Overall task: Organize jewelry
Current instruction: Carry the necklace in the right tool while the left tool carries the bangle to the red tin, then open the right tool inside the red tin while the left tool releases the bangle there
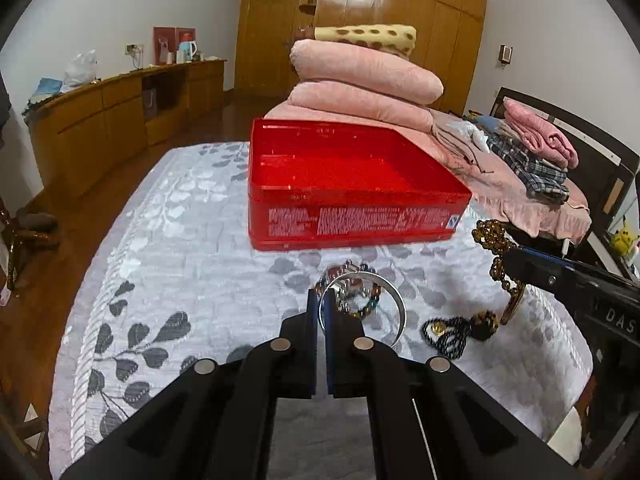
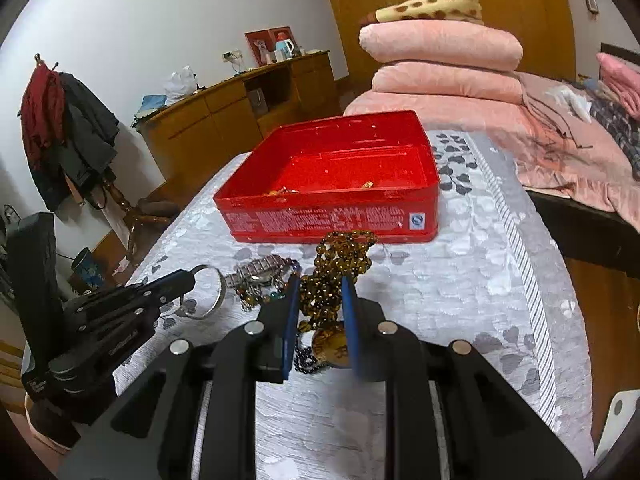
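Lower centre of frame, the left hand-held gripper point(image 1: 320, 300) pinches a rigid silver bangle point(image 1: 374, 300) by its rim; the right hand-held gripper point(image 2: 320, 280) clasps limp, slippery amber beads point(image 2: 340, 268), likely light, before the red tin point(image 2: 332, 184).

Left tool point(image 1: 321, 300) clamped shut; right tool point(image 2: 320, 286) gripping, both angled downward.

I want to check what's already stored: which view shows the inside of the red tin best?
The right wrist view: it looks down into the red rectangular metal tin, showing small gold pieces. The left wrist view shows its printed side and bare upper walls.
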The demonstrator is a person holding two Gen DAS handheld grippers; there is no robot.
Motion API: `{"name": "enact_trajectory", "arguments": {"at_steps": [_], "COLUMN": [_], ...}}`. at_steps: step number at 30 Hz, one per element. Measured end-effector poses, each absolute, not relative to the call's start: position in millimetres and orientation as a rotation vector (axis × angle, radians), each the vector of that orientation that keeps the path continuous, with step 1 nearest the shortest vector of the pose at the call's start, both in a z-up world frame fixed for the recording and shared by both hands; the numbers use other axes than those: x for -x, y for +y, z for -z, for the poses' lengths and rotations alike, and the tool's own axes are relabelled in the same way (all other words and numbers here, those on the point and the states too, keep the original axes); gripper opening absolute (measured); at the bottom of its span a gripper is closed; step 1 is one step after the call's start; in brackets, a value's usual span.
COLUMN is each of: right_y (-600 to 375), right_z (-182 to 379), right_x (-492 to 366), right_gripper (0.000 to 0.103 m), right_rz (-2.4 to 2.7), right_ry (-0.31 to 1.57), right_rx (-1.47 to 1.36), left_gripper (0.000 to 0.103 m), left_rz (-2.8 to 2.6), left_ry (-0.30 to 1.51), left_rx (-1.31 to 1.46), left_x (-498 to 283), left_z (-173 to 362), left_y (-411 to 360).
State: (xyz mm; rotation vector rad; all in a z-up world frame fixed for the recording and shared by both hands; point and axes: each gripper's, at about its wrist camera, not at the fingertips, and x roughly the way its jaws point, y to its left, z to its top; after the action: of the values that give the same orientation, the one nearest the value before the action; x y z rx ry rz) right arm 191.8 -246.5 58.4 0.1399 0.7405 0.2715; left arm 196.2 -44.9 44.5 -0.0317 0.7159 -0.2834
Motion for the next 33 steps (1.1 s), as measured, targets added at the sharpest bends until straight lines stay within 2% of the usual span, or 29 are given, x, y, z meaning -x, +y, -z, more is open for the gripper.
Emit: {"name": "enact_trajectory", "arguments": {"at_steps": [18,33], "right_y": [-238,-235], "right_z": [-65,-91], "right_x": [-230,-288], "right_gripper": [0.02,0.02], "right_rz": [-0.269,-0.275], "right_ry": [0.741,0.697], "right_rx": [-0.114,-0.095], "left_gripper": [0.003,0.003], "left_rz": [0.267,0.237], "left_ry": [0.683,0.662], "left_rx": [0.038,0.043], "left_x": [-232,-294], "left_z": [-62,-84], "left_y": [-50,-55]}}
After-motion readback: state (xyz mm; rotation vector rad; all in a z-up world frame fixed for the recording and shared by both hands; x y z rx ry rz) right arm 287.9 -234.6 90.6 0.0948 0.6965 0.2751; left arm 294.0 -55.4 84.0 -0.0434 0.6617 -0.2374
